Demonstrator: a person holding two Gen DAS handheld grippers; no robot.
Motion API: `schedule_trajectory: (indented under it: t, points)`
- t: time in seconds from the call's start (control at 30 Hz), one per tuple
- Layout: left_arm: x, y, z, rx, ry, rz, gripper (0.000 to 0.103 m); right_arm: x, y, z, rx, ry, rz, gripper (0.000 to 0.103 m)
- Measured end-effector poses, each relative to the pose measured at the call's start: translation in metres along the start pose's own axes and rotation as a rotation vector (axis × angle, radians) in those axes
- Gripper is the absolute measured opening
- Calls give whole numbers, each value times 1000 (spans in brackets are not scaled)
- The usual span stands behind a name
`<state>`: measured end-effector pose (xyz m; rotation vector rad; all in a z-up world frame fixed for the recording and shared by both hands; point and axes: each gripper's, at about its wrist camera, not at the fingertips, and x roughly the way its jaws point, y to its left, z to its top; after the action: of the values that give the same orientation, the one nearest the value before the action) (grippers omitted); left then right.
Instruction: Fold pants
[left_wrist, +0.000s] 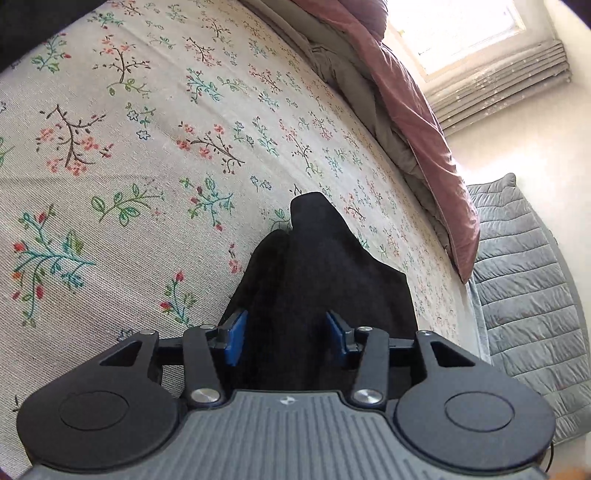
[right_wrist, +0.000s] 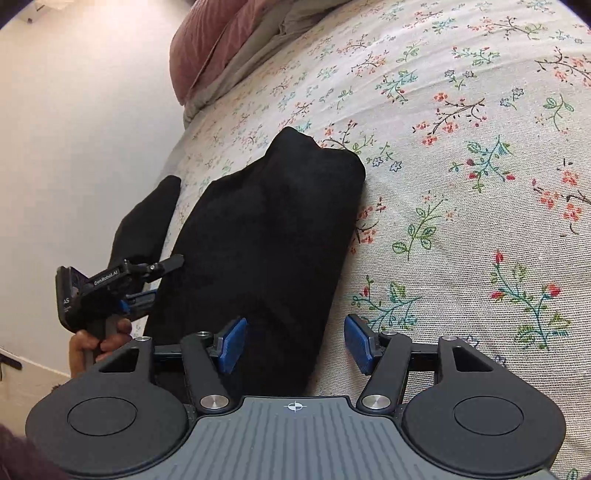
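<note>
The black pants (right_wrist: 266, 236) lie bunched near the edge of the bed, on a flowered sheet (left_wrist: 155, 155). The left gripper (left_wrist: 286, 334) has its blue pads set apart with pant cloth between them; whether they actually press it, I cannot tell. The right gripper (right_wrist: 295, 341) stands spread, one pad over the dark cloth, the other over bare sheet. From the right wrist view, the left gripper (right_wrist: 147, 284) sits at the bed's edge beside the pants, a hand (right_wrist: 96, 343) on its handle. A pink duvet (left_wrist: 417, 122) is heaped along the far side, with a grey quilt (left_wrist: 524, 295) beyond it and a radiator (left_wrist: 498, 85) under the window (left_wrist: 458, 29).
</note>
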<state>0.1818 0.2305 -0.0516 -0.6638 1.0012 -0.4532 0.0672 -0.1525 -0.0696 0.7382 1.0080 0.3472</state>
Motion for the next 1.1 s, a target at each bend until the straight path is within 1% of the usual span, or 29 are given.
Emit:
schedule_trajectory:
  t: [0.07,0.17,0.27,0.3,0.37,0.43,0.47,0.53,0.63,0.77,0.87,0.9,0.93,1.0,1.07,1.1]
  points:
    - [3,-1,-1,24,10,-18,58,5,-3,1,15,3,33,59]
    - [5,0,-2,31,21,-42,58,14,-6,-1,43,4,94,58]
    - [6,0,-4,44,24,-52,57,20,-3,-2,50,-13,110,57]
    - [7,-1,-4,55,23,-47,54,21,-1,-2,44,-17,107,54]
    - [8,-4,-6,73,19,-35,51,23,3,-2,27,-23,86,42]
    - [7,-5,-8,70,12,-33,47,29,6,1,29,-32,52,24]
    - [8,-7,-9,68,6,-28,46,29,6,1,36,-35,43,22]
    - [6,-9,-12,54,-8,-25,42,29,10,4,47,-46,32,15]
    - [9,-22,-17,56,-22,-37,40,21,18,9,26,-66,14,11]
    - [19,-39,-23,62,-9,-61,40,6,16,23,62,-71,3,10]
    - [36,-51,-25,91,18,-62,40,-12,6,36,87,-99,0,11]
    - [40,-54,-25,107,22,-49,42,-18,1,42,88,-98,-4,11]
    - [43,-57,-24,128,21,-26,43,-20,-2,45,86,-88,-9,14]
    - [48,-61,-22,174,12,32,49,-19,-9,50,89,-59,-24,17]
    - [51,-62,-20,191,20,41,52,-16,-19,50,105,-36,-14,30]
    - [52,-61,-18,188,22,33,54,-13,-22,50,109,-33,-9,47]
